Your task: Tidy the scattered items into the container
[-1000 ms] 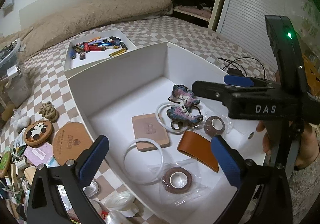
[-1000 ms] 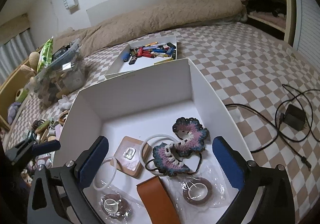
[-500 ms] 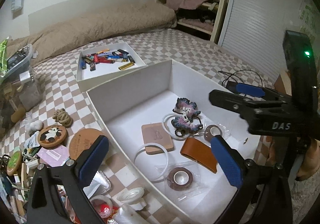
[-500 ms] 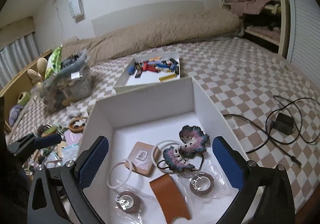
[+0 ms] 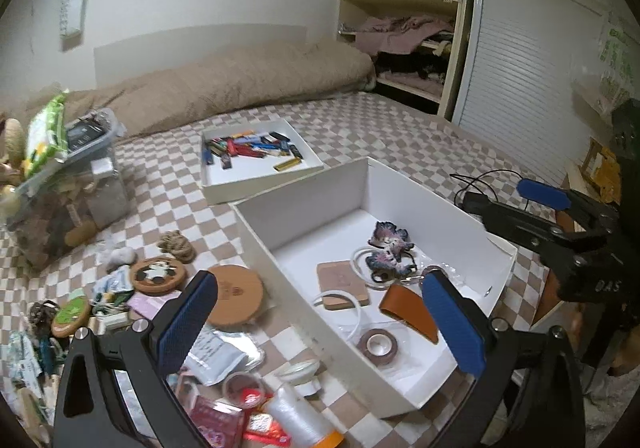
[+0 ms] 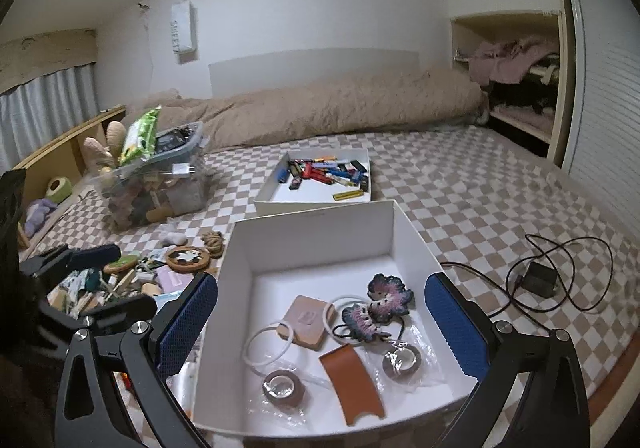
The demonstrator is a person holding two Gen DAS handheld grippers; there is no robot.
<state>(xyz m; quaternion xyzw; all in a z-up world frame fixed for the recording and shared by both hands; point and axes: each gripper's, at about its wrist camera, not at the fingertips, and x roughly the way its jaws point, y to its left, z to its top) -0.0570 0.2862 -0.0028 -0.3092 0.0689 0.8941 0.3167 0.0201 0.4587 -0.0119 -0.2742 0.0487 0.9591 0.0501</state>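
Observation:
A white open box [image 5: 304, 208] [image 6: 316, 244] sits on the checkered bed. It holds a crocheted piece [image 6: 380, 308], white rings, a wooden coaster [image 6: 306, 320], a brown leather piece [image 6: 352, 380] and two tape rolls. Scattered items lie left of the box: a panda coaster [image 5: 159, 275], a round wooden disc [image 5: 236, 294], a rope knot [image 5: 176, 244], packets and a bottle [image 5: 300, 422]. My left gripper [image 5: 320, 322] is open and empty, high above the box's left wall. My right gripper [image 6: 322, 328] is open and empty above the box; it also shows in the left wrist view [image 5: 536, 208].
A shallow white tray [image 5: 256, 168] of lighters and pens lies behind the box. A clear bin [image 5: 60, 188] of odds stands at the far left. A charger and cable [image 6: 540, 280] lie right of the box. A beige duvet [image 6: 320, 108] runs along the wall.
Both grippers have risen and pulled back from the box, so more of the bed and the clutter shows. Both stay open and empty.

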